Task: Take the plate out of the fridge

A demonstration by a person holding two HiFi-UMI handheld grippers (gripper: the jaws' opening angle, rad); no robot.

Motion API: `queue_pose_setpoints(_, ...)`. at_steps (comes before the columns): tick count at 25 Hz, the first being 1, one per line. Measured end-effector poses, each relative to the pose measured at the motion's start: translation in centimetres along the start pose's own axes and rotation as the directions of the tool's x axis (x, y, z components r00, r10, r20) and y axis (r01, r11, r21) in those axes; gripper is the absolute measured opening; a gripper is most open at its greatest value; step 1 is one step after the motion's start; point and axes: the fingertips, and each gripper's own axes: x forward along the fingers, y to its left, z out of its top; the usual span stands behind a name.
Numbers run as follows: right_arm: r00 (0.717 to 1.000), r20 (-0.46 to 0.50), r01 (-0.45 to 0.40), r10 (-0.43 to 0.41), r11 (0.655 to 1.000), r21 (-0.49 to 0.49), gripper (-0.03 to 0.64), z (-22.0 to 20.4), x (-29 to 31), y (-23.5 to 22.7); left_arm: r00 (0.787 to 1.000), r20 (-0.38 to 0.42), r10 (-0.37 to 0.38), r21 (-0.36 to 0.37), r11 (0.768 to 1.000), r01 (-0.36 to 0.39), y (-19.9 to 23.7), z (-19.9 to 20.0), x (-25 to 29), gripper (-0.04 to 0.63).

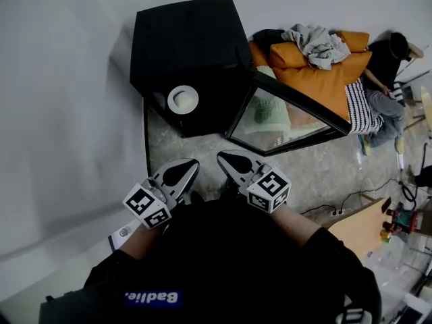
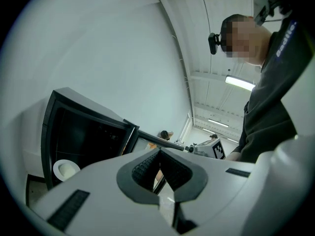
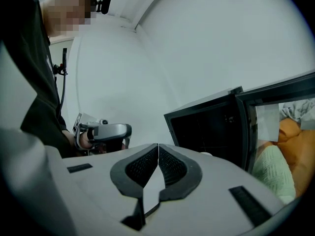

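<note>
Status: fridge (image 1: 185, 39) is open. Its glass door (image 1: 290, 117) is swung out to the right, so access is sorted. Nothing else is done yet.

Plate (image 1: 183, 99) is inside, low down at the front left of the cavity. There's a pale round lump on it, probably food, but it's too small to call. Nothing is touching the plate.

Both grippers are side by side in front of the person, pointing at the opening but short of it, well apart from the plate.
- Left gripper (image 1: 183, 170): jaws pressed together at the tips, nothing between them.
- Right gripper (image 1: 231, 162): same, pads closed flat on each other and empty.

Left to do, as I read it:
- spread one pair of jaws
- go in low
- pinch the plate rim
- draw the plate out level

The rim looks thin and the lump sits loose, so I'd guess any tilt on the way out is the main risk. The door edge on the right also narrows the lane for the right gripper.

Room:
- white wall (image 1: 61, 79) on the left and behind
- pale stone-pattern floor (image 1: 317, 171), with the fridge standing straight on it
- orange sofa (image 1: 324, 73) behind the door, clothes heap (image 1: 317, 42) on top, someone seated at its right end (image 1: 388, 79)
- wooden tabletop corner (image 1: 358, 231) lower right
- cable (image 1: 361, 193) trailing across the floor near it
</note>
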Motion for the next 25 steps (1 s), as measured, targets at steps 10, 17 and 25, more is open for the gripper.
queue_pose_setpoints(10,0.996,-0.041,-0.077,0.077,0.997,0.007,0.011,-0.1,0.2,-4.7,0.992,0.021,0.123,-0.019,0.992,-0.123,0.8,0.2,3.5,0.008)
queue_pose_setpoints(17,0.997,-0.049,-0.059,0.06,0.998,0.011,0.011,0.1,2.5,-4.8,0.994,0.019,0.109,-0.008,0.994,-0.109,2.3,1.3,2.3,0.008)
queue_pose_setpoints(25,0.998,-0.063,-0.02,0.021,1.0,0.016,0.014,0.0,5.5,-3.9,0.997,0.01,0.082,0.001,0.997,-0.082,4.1,2.5,-0.3,0.008)
